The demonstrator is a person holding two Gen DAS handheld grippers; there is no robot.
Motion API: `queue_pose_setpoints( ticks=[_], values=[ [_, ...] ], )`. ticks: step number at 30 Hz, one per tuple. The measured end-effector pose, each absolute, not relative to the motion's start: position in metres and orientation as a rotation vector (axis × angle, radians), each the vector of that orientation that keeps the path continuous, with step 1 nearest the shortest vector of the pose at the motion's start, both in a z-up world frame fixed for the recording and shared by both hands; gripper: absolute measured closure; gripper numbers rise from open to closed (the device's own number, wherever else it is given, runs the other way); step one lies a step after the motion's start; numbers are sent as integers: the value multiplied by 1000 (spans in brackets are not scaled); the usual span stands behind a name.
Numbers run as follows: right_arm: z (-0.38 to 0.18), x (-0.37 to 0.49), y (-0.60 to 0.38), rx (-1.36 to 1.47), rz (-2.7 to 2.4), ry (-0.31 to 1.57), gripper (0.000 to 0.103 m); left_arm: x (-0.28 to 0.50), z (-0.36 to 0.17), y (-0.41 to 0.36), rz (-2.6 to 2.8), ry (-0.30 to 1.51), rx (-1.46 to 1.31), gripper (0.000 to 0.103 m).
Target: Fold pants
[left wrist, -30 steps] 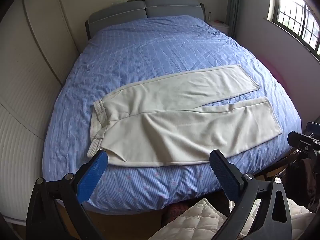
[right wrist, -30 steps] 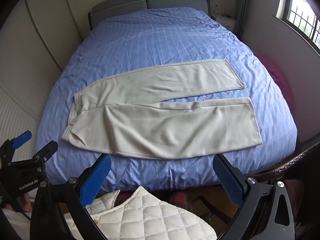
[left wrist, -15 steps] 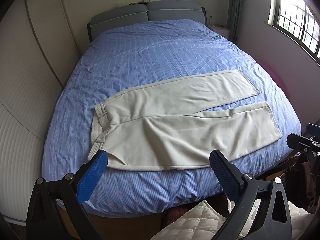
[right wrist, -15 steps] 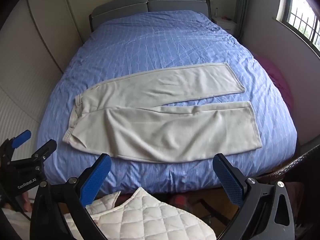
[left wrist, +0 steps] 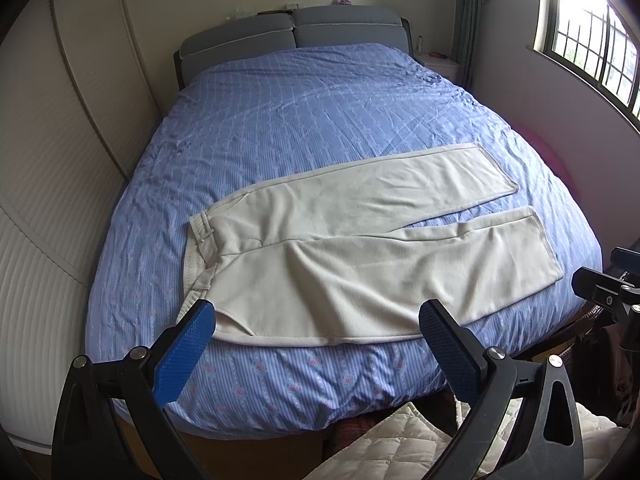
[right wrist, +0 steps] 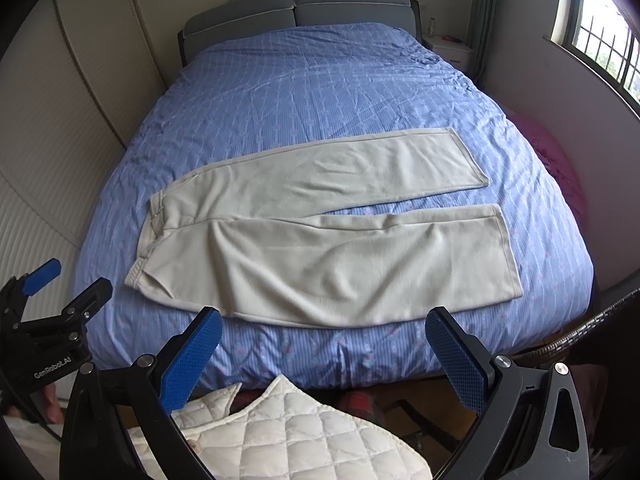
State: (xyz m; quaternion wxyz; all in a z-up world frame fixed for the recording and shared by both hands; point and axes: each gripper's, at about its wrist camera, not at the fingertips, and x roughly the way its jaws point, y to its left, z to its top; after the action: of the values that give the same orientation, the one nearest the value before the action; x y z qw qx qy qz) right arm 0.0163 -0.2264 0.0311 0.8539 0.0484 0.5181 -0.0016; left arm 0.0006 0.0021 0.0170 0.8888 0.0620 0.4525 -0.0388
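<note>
Both grippers, left [left wrist: 316, 344] and right [right wrist: 322, 350], hung spread, empty; pants [right wrist: 320, 240] near the bed's [right wrist: 320, 80] foot edge might slide off if tugged.

You have one legible marking: white lettering "GenRobot.AI" on the black plastic body of the left gripper [right wrist: 56, 300], seen at the lower left of your right wrist view. Your left wrist view carries no readable text.

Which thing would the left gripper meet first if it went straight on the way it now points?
Probably the cream pants on the bed: the open left gripper points at their near leg, though depth is unclear.
</note>
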Motion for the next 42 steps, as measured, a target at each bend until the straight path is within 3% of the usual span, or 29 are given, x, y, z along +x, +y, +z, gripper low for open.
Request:
queue_pose_setpoints(
  ticks=[42],
  values=[
    [36, 17, -227, 94, -1, 1079, 0, 0, 23, 1, -77, 914, 127, 0]
  ],
)
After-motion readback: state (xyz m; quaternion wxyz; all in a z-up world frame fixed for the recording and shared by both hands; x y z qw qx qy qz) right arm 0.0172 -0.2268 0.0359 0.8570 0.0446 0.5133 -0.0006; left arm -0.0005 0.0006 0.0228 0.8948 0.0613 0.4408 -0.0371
